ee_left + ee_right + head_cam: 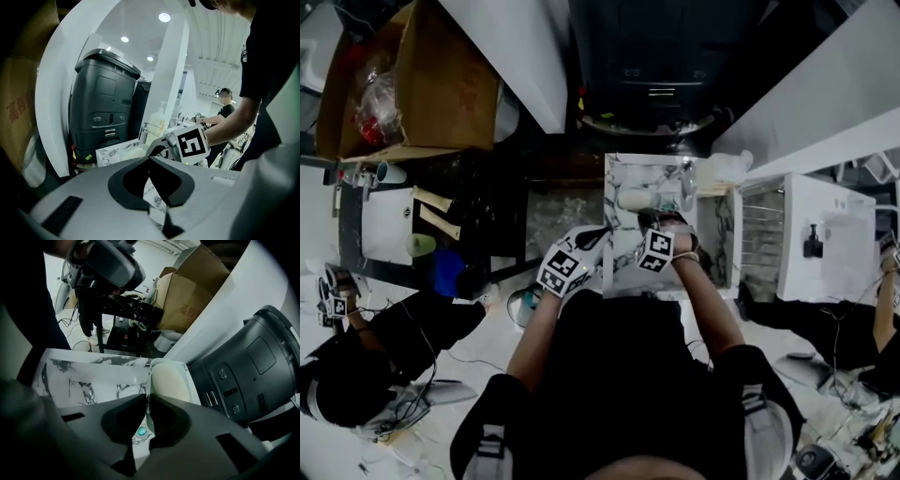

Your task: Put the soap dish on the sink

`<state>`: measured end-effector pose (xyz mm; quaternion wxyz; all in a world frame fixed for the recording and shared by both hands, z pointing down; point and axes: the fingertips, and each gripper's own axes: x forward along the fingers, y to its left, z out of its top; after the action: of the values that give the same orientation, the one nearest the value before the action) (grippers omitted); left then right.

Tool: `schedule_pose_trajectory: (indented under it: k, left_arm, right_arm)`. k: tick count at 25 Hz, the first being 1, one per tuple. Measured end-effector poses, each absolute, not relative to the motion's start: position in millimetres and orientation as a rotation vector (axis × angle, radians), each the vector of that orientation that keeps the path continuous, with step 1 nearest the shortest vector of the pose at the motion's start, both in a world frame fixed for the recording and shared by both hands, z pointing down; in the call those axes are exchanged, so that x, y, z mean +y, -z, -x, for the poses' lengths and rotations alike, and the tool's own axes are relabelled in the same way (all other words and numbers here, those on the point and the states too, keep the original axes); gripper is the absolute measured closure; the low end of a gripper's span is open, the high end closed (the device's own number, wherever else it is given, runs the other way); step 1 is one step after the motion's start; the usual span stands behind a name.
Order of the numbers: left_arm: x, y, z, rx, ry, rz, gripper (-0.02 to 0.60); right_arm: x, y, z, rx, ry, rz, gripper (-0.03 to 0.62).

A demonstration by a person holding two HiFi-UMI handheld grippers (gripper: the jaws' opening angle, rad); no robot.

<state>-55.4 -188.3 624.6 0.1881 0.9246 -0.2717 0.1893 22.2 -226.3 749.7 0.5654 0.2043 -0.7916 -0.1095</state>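
**Right gripper (650, 221) on the dish (635, 199) at the sink (621, 173)**

Head view: the dish lies on the marble sink's back ledge, just left of the faucet (685, 180). The right gripper's tips are at the dish's near edge. The left gripper (596, 236) hangs at the sink's left rim.

Left gripper view: the jaws are pressed together with nothing between them. Marble shows below them, and a grey bin (103, 108) stands behind the sink.

Right gripper view: the jaws are closed on the dish's (171, 380) thin near rim. The dish rests at the sink's corner, near the bin.
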Motion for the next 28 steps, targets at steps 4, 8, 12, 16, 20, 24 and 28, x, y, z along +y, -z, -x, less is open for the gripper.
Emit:
schedule_pose_trajectory:
  k: [4,8,12,16,20,24,28]
  left_arm:
    - [-184,-628,67,-0.779,-0.543,-2.589,0.588]
    - [-182,-631,76,-0.787,-0.546,-2.578,0.586]
    - [-179,-634,82,-0.784,-0.550,-2.572,0.588]
    - [-174,-638,85,-0.776,-0.558,-2.564,0.586]
    - [-170,-639,88,-0.772,-0.570,-2.555,0.586]
    - [-169,-638,90,-0.776,-0.571,-2.553,0.586]
    - [-172,-637,92,-0.795,-0.575,-2.553,0.588]
  right_arm:
    - [-227,-764,-21,-1.853,0.220,-0.476,0.580]
    - [-231,-774,-25,-1.825,0.209,-0.476,0.580]
    - [-236,-784,-25,-1.806,0.200,-0.474,0.579]
    - [-242,-795,-25,-1.788,0.200,-0.462,0.579]
    - [-248,-803,-22,-1.781,0.194,-0.455,0.579]
    - [-255,-807,-22,-1.766,0.204,-0.460,0.576]
    - [-263,-811,-18,-1.768,0.217,-0.479,0.573]
